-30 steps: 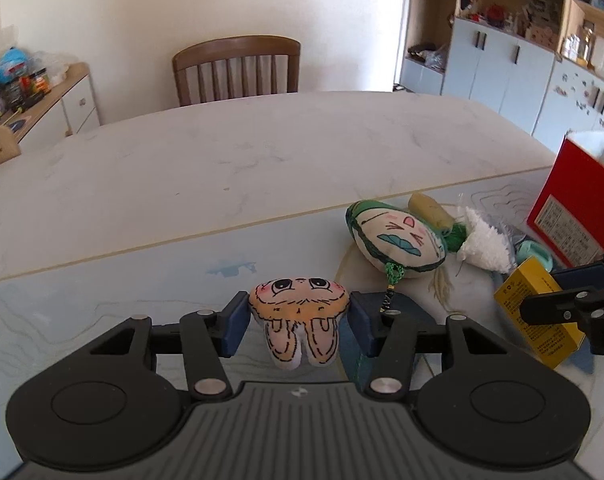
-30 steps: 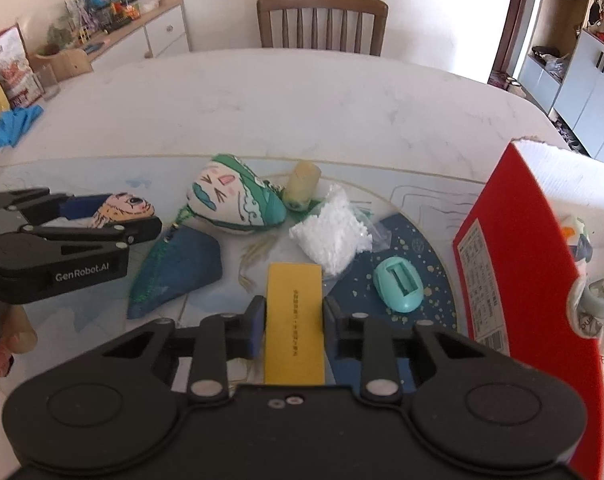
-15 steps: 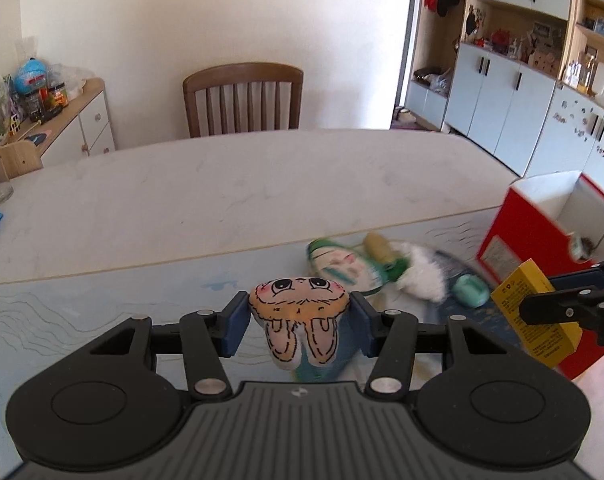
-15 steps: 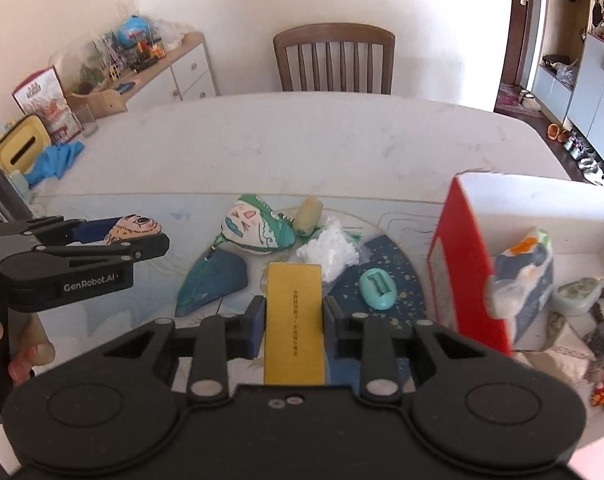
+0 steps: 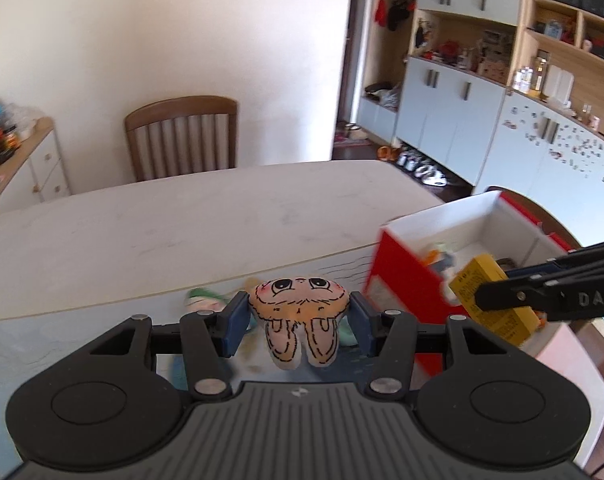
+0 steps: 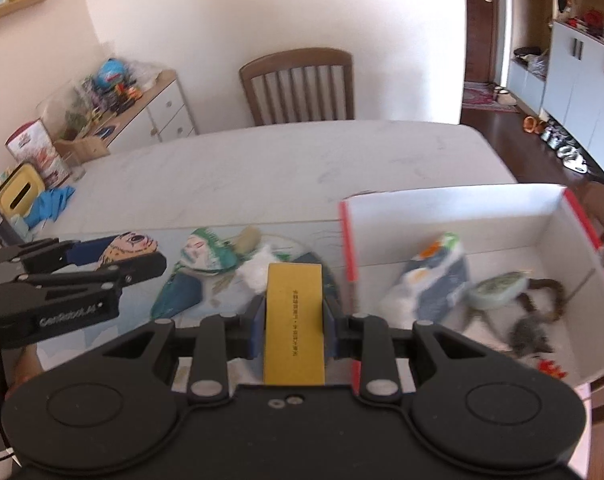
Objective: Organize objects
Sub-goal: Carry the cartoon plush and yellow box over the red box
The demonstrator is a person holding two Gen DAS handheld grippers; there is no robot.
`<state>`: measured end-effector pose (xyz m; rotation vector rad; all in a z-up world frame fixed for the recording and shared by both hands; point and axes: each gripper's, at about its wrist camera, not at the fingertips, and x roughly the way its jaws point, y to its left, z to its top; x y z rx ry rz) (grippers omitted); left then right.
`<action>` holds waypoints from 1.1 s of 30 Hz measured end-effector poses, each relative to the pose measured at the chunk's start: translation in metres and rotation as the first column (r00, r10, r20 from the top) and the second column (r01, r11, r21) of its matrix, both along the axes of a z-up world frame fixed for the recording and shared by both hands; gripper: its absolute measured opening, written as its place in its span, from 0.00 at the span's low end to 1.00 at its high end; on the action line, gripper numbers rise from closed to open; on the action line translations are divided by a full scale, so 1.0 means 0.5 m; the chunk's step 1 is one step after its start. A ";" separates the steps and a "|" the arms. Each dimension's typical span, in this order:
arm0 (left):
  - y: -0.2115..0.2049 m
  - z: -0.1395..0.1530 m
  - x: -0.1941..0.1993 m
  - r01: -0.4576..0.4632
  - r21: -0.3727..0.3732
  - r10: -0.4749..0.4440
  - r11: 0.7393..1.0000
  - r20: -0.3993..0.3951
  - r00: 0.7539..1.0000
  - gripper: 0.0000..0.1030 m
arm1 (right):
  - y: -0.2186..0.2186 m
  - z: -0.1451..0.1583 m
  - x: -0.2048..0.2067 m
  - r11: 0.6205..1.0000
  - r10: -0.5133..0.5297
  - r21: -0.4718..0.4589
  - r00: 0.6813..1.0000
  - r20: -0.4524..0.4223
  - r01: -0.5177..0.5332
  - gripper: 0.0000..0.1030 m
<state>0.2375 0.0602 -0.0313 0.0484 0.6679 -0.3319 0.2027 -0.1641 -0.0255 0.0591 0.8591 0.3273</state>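
My left gripper [image 5: 298, 322] is shut on a pink plush toy [image 5: 298, 316] with big drawn eyes, held above the table. The same toy [image 6: 128, 246] and the left gripper [image 6: 114, 258] show at the left of the right wrist view. My right gripper [image 6: 294, 320] is shut on a flat yellow box [image 6: 294, 320], raised near the left wall of a red and white cardboard box [image 6: 453, 212]. In the left wrist view the yellow box [image 5: 489, 300] hangs in front of the cardboard box [image 5: 405, 276].
On the blue mat lie a green-faced plush [image 6: 206, 252], a tan roll [image 6: 248, 238], a white bag [image 6: 258, 270] and a blue pouch [image 6: 180, 296]. Several items lie inside the cardboard box. A wooden chair [image 6: 298, 86] stands behind the table; clutter sits at its far left.
Both grippers have risen and swung to the right with their loads. The cardboard box now shows its open inside, and the items on the mat sit lower and farther left in view.
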 end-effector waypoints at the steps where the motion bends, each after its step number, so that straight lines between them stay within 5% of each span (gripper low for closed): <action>1: -0.017 0.003 -0.001 0.011 0.000 -0.011 1.000 0.001 1.000 0.51 | -0.016 0.002 0.001 1.000 -0.010 0.000 1.000 0.004 0.010 0.27; 17: -0.291 -0.005 -0.002 0.158 0.021 -0.158 0.987 -0.003 0.987 0.51 | -0.249 0.000 0.005 0.994 -0.109 -0.027 0.993 0.034 0.110 0.27; 33: -0.453 -0.069 0.070 0.178 0.048 -0.172 0.983 -0.113 0.979 0.51 | -0.358 -0.043 0.086 0.995 -0.096 -0.034 0.995 0.010 0.096 0.27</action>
